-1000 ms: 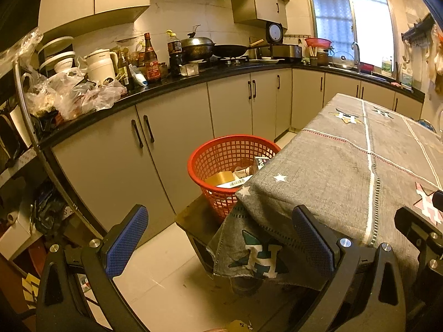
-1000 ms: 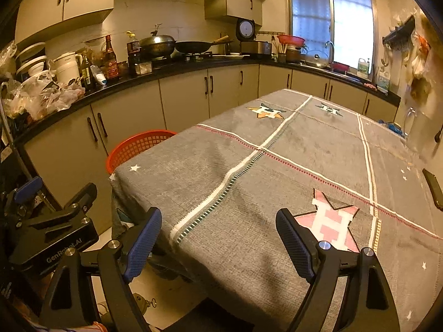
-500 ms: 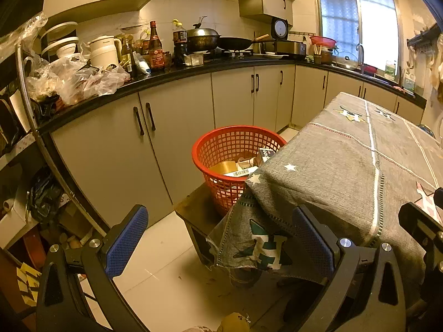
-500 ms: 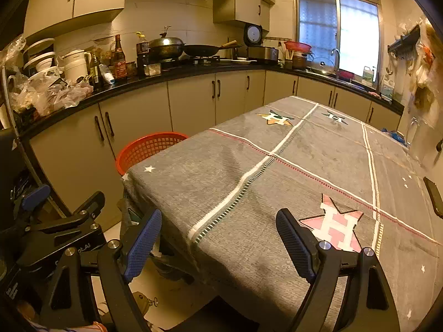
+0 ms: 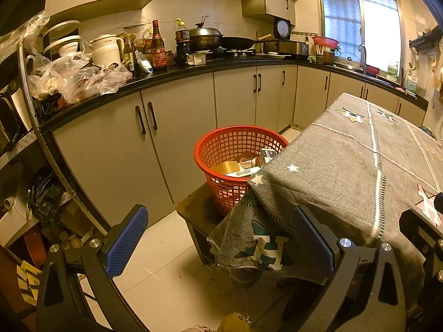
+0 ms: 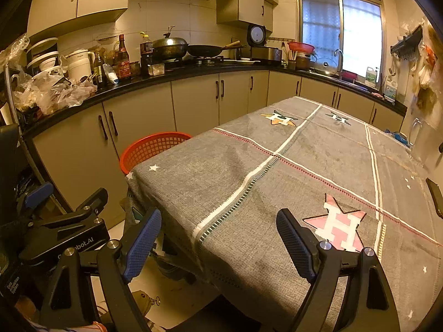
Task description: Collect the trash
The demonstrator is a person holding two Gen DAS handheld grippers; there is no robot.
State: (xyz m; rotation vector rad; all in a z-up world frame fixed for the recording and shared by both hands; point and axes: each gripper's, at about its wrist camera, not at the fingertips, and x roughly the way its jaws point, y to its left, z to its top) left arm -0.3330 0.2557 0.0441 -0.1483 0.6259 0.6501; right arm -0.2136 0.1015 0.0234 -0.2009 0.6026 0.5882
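Hovering empty: left gripper (image 5: 218, 238) and right gripper (image 6: 218, 244) both spread wide, nothing between pads | trash (image 5: 243, 166) sits in red basket (image 5: 213, 149) beside table (image 6: 277, 171), within easy drop reach | cloth bare, likely finished

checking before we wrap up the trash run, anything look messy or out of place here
Yes. Crumpled plastic bags lie heaped on the counter at its left end, beside the white kettle. The tablecloth hangs lopsided at the near corner. The red basket already holds boxes and paper.
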